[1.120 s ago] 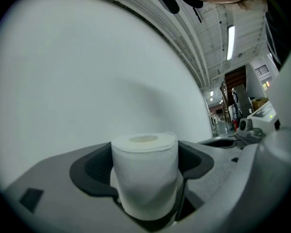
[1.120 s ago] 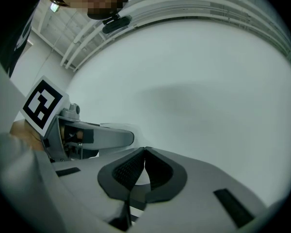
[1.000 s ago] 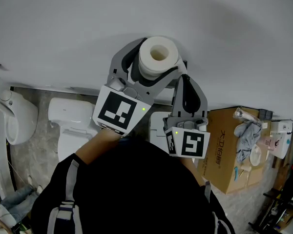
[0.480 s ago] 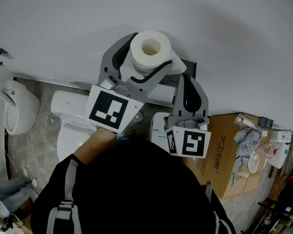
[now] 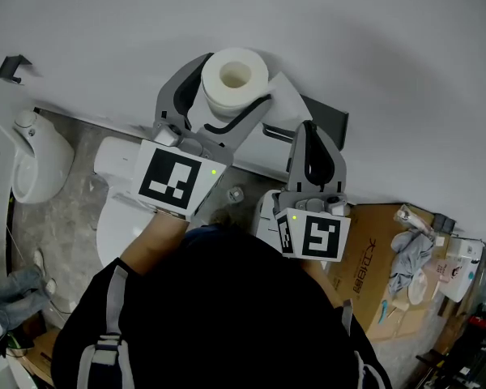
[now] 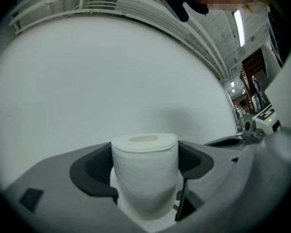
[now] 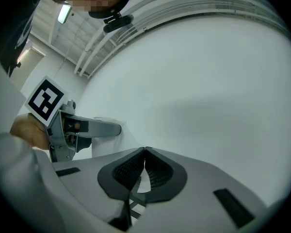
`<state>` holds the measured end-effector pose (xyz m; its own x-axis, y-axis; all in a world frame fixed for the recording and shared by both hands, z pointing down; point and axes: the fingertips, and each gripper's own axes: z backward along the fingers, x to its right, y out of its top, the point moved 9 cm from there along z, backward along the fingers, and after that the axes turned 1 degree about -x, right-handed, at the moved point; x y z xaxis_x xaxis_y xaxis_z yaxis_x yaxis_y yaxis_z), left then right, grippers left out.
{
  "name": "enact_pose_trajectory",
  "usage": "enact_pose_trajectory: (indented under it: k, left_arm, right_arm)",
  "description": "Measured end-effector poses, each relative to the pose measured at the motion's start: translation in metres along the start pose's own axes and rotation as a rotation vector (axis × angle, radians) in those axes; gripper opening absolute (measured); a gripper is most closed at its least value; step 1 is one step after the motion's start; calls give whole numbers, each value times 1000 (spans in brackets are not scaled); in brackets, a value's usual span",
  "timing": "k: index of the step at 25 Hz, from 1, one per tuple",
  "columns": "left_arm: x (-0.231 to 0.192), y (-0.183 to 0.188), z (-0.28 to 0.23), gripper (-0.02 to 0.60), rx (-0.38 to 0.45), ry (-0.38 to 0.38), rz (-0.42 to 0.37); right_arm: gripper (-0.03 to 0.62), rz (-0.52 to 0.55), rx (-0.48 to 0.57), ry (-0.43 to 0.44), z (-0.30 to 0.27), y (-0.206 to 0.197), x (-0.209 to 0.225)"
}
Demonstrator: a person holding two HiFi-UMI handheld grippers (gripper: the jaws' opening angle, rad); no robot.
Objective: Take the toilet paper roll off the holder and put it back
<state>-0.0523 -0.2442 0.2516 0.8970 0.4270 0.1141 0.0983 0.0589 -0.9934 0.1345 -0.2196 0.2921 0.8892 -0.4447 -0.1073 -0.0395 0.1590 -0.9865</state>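
A white toilet paper roll (image 5: 227,82) stands on end between the jaws of my left gripper (image 5: 230,87), which is shut on it, up against the pale wall. In the left gripper view the roll (image 6: 144,176) fills the gap between the dark pads of the left gripper (image 6: 145,163). A loose sheet (image 5: 280,97) trails from the roll toward the dark wall holder (image 5: 324,120). My right gripper (image 5: 308,128) sits just below the holder, its tips touching. In the right gripper view the right gripper (image 7: 144,152) is shut; I cannot tell whether paper is pinched.
A white toilet (image 5: 117,197) stands below the left gripper, and a urinal (image 5: 34,159) hangs at the far left. A small dark hook (image 5: 14,65) is on the wall. A cardboard box (image 5: 373,270) with clutter sits at the lower right.
The left gripper has carried the roll leftward, away from the holder, and the loose sheet now stretches out between them. The right gripper has held its place.
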Motion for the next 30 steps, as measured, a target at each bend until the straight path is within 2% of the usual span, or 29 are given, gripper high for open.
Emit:
enact_pose_trajectory:
  k: [10, 30]
  left_arm:
    - [-24, -6, 16, 391, -17, 49, 0]
    - [-32, -9, 16, 390, -21, 43, 12]
  right_arm:
    - [23, -2, -2, 29, -12, 0, -18]
    - [23, 9, -5, 25, -18, 1, -24]
